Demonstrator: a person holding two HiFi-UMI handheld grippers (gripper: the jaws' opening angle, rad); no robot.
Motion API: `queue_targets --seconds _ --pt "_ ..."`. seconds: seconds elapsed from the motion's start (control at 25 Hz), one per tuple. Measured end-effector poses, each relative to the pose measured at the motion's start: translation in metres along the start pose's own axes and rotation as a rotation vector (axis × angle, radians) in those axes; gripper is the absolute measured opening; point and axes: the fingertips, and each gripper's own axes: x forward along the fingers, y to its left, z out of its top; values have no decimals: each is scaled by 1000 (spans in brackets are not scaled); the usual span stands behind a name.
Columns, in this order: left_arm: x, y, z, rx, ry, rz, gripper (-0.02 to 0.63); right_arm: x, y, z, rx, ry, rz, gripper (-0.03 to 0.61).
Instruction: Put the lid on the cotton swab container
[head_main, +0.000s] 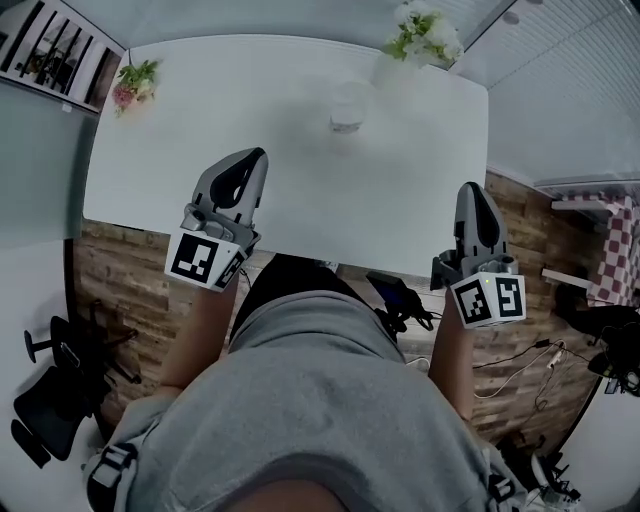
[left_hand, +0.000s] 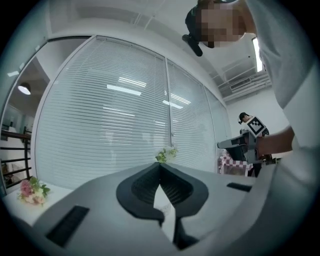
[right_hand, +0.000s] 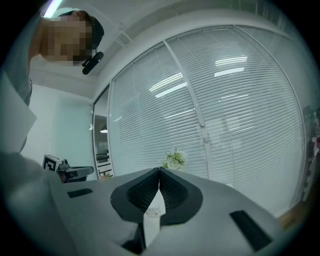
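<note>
Grey-shelled with black pads, my left gripper (head_main: 254, 157) is clenched. Its jaws meet at the tips with nothing between them. My right gripper (head_main: 472, 188) is clenched the same way, and it is empty too. Both hang at the near edge of the white table (head_main: 200, 150), the left over its near left part and the right by its near right corner, well apart from each other.

The cotton swab container (head_main: 348, 108) — small and clear — stands at the far middle of the table, well ahead of both grippers and touched by neither. Through the slit below my right gripper's closed tips it shows small and distant. I cannot tell whether its lid is on.

At the table's far corners sit two bunches of flowers — the pink flowers (head_main: 133, 82) on the left, the white flowers (head_main: 424, 34) on the right. Slatted blinds (left_hand: 125, 110) stand beyond the table. Below me are a wood-patterned floor (head_main: 130, 270) and, to my left, a black office chair (head_main: 50, 400).
</note>
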Motion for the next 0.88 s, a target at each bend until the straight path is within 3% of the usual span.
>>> queue_targets --seconds 0.44,0.88 --pt "29 36 14 -5 -25 -111 6 37 28 26 -40 -25 -41 25" --pt "42 54 11 -17 -38 -208 6 52 31 41 -66 -59 -140 25"
